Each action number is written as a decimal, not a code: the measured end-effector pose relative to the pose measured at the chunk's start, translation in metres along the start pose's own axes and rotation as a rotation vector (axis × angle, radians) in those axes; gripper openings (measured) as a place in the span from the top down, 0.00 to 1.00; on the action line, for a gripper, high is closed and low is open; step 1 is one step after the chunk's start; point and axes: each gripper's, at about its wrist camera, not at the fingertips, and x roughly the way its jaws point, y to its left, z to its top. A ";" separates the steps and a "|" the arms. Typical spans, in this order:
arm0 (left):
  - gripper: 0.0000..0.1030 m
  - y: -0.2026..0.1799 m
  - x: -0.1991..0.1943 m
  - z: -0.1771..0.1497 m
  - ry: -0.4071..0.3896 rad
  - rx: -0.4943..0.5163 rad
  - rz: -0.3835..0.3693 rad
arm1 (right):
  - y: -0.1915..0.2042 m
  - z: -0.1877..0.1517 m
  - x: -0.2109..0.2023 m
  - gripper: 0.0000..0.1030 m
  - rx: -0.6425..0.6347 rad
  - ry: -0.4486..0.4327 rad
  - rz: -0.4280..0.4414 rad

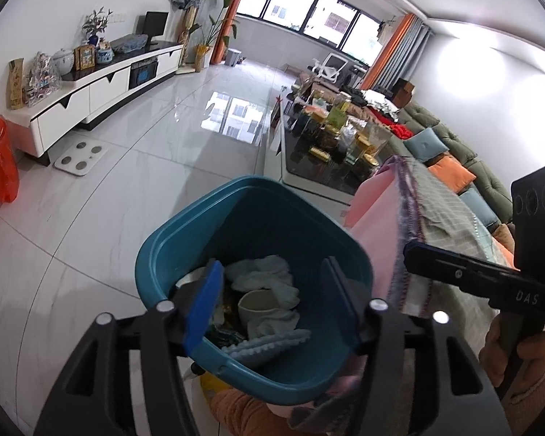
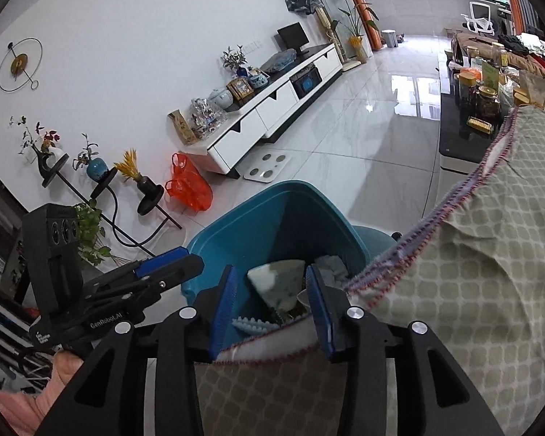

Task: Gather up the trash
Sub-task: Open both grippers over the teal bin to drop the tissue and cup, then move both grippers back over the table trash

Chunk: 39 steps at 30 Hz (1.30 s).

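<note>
Bin [image 1: 170, 254], teal plastic, stands on pale floor tiles [image 1: 91, 218] just beside a surface draped in a grey checked cloth [image 2: 490, 254]. Inside the bin: crumpled white tissue [image 1: 269, 276], a pale cup [image 1: 258, 305], a light-blue ridged piece [image 1: 272, 345] and a whitish wedge-shaped scrap [image 2: 276, 283]. Left gripper [image 1: 272, 309] hangs over the bin mouth, tilted downward; blue fingers [image 1: 203, 309] spread apart, nothing between the pads, trash visible through the gap. Right gripper [image 2: 270, 309] sits at the cloth's stitched edge, also pointed into the bin; its fingers [image 2: 223, 312] are parted and pinch nothing, the cloth hem lying below them. Each gripper shows in the other's view, side by side and apart. Orange plastic bag [image 2: 189, 185] rests on the floor by the white cabinet [image 2: 265, 116].
</note>
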 end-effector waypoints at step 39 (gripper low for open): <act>0.16 -0.285 0.020 -0.082 0.155 0.426 -0.508 | -0.118 -0.166 -0.279 0.43 0.257 -0.377 -0.456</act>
